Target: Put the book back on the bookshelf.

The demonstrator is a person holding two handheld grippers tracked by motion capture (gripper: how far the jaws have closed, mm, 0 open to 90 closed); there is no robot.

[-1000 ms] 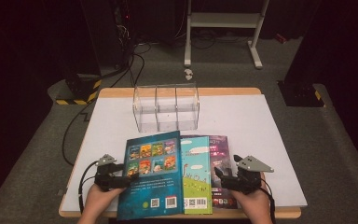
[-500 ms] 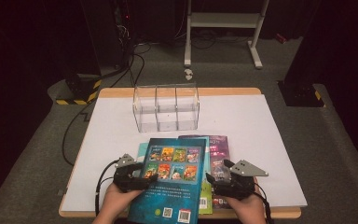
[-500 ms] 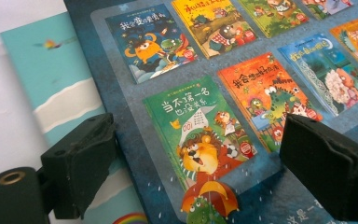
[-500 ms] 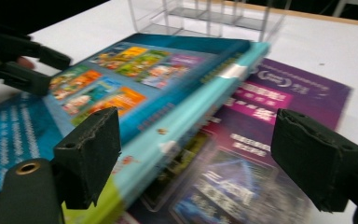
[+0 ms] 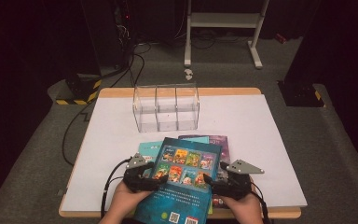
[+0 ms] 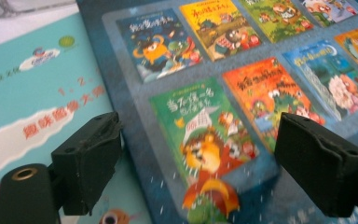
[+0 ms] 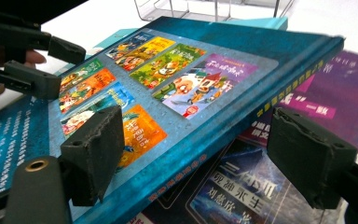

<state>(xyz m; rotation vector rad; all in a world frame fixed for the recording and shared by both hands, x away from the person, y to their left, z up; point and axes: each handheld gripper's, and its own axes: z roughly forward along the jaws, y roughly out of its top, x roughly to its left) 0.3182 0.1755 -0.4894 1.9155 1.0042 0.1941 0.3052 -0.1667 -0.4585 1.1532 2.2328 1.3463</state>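
While my left hand-held gripper (image 5: 154,176) and right hand-held gripper (image 5: 210,181), jaws closing, flank the blue book (image 5: 184,179) at six o'clock, the clear organizer (image 5: 166,108) at twelve awaits

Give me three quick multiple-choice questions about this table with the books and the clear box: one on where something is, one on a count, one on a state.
1. Where does the clear organizer stand?
A. beyond the books, toward the table's far edge
B. on top of the blue book
C. on the floor

2. How many compartments does the organizer have?
A. one
B. three
C. six

3. How does the blue book lie?
A. standing upright in the organizer
B. open, pages showing
C. closed, tilted above the purple book, between both grippers

Answers:
1 A: in the high view it stands past the books, near the far edge.
2 B: two dividers split it in three.
3 C: the right gripper view shows its edge raised over the purple book, with the left gripper and right gripper at its sides.
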